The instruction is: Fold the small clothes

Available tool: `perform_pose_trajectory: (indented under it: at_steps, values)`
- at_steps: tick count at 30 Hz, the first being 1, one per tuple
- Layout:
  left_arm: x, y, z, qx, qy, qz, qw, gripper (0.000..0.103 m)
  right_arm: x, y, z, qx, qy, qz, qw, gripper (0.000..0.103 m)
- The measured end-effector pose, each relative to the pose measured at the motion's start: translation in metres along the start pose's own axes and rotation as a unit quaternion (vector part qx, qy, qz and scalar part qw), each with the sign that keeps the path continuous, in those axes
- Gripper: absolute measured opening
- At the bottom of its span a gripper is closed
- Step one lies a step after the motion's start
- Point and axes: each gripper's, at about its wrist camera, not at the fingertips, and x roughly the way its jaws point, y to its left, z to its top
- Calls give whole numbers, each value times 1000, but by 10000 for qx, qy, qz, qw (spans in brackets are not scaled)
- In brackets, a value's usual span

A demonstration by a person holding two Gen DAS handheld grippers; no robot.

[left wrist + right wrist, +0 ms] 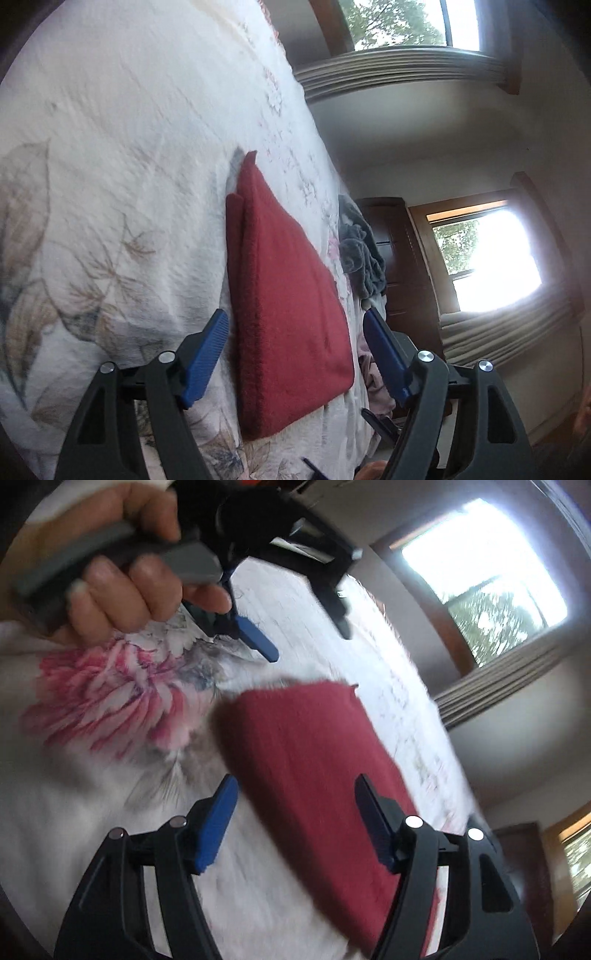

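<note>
While both grippers hovered with nothing in their grasp, a folded red cloth of fuzzy, towel-like weave lay flat on the white floral bedspread, a neat rectangle with stacked layers showing along one edge. The left gripper had its ribbed blue pads spread wide to either side of the cloth. The right gripper was likewise wide open above it. A hand gripped the left tool's grey handle. Crumpled grey fabric sat near the bed's edge.
</note>
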Motion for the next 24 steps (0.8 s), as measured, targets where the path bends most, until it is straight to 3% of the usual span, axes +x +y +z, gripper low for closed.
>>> perform_pose_trajectory:
  at_steps: [4, 11, 17, 24]
  values:
    - [-17, 6, -1, -26, -235, -323, 9992, 78, 19, 21, 11, -432, 133, -181, 9988, 64]
    - [-25, 12, 0, -177, -251, -868, 9957, 78, 59, 33, 28, -679, 348, -495, 9959, 57]
    - [-24, 8, 6, -150, -251, -713, 9970, 80, 80, 32, 41, -659, 364, -739, 9944, 56]
    - [-19, 2, 11, -210, -133, -488, 9985, 80, 95, 24, 44, -512, 435, -417, 9969, 30]
